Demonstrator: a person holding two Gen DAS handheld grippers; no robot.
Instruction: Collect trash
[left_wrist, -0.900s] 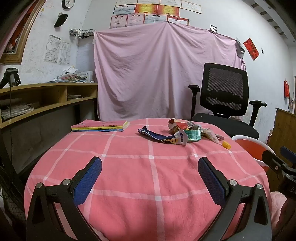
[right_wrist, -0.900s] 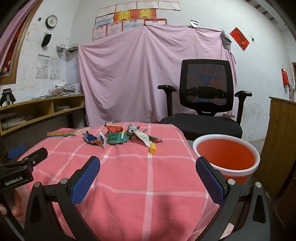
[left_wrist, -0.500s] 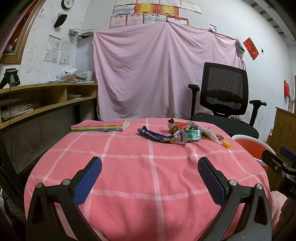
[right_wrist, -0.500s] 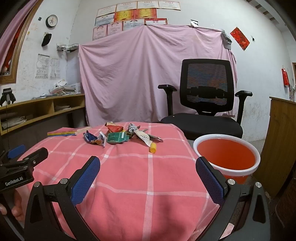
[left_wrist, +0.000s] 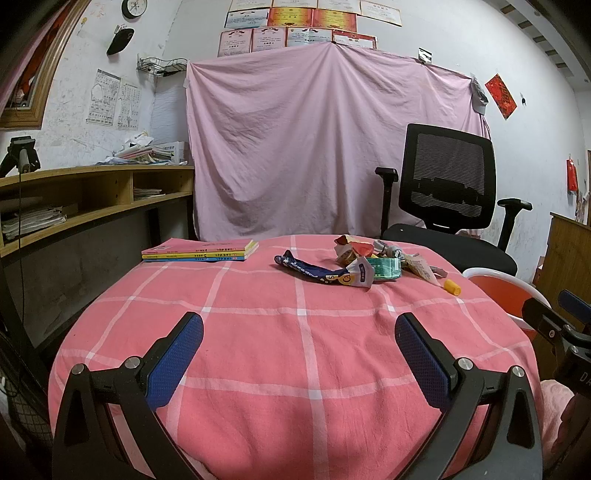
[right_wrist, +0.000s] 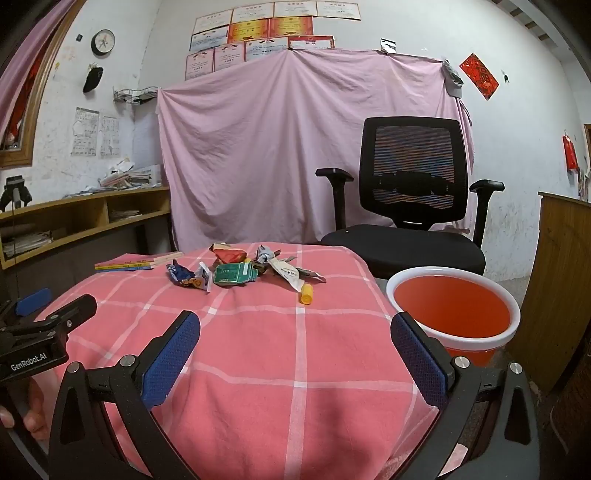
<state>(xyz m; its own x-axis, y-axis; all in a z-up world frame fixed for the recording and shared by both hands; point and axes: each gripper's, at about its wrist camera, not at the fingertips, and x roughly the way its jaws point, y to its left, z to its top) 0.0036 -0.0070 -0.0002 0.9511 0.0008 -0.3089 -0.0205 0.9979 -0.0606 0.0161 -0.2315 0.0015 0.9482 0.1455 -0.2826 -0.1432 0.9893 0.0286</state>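
1. The left gripper fills the bottom of its frame, blue pads spread wide with nothing between them, over the pink checked tablecloth.
2. The right gripper is likewise spread and empty at the bottom of its frame.
3. At right, beside the table, stands a red bin with a white rim.
4. Just above centre lies the trash: a crumpled blue wrapper, a green packet, a red wrapper, a white sachet and a small yellow cap slightly apart.
5. Beyond, at centre left, books lie stacked.
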